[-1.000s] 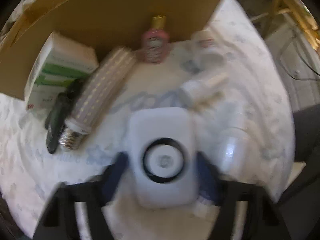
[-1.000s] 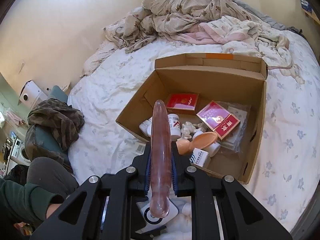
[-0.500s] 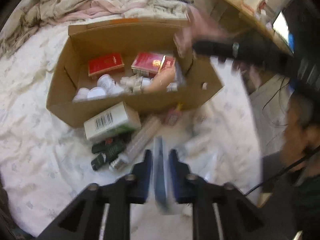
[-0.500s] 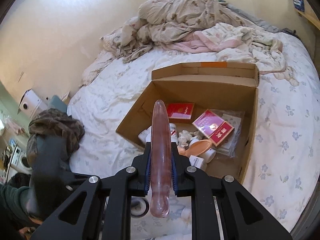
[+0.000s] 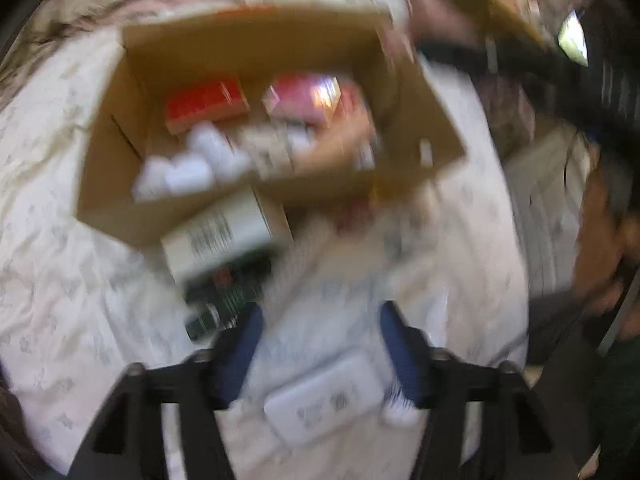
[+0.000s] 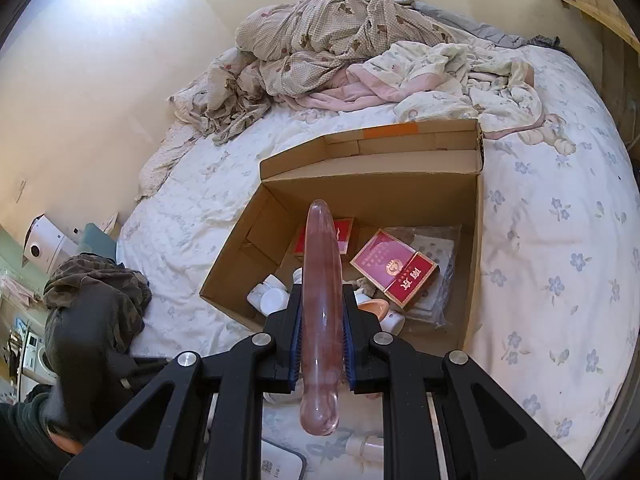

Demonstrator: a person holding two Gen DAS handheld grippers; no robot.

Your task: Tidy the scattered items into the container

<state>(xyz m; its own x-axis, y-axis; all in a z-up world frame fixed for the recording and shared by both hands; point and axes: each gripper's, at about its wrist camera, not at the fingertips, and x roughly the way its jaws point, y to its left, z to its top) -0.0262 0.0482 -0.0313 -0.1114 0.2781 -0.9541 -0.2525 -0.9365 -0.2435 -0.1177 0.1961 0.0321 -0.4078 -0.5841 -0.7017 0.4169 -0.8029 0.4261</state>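
The cardboard box (image 6: 372, 184) stands open on the bed, holding red packs (image 6: 394, 268), white bottles (image 6: 272, 294) and other small items. My right gripper (image 6: 322, 300) is shut on a long pink translucent rod (image 6: 322, 288) and holds it above the box's near edge. The left wrist view is blurred: my left gripper (image 5: 320, 320) is open and empty above a white flat device (image 5: 324, 400) lying on the sheet. The box (image 5: 120, 208) is ahead of it. A white carton (image 5: 216, 236) and a dark green item (image 5: 228, 292) lie in front of the box.
A pile of crumpled blankets (image 6: 360, 52) lies at the bed's far end. A dark garment (image 6: 92, 296) and the person's left arm are at the left. The floral sheet (image 6: 560, 260) spreads to the right of the box. A white device's corner (image 6: 280, 464) shows below my right gripper.
My left gripper has opened and the white device it held now lies on the sheet below it. My right gripper has moved closer over the box with the rod.
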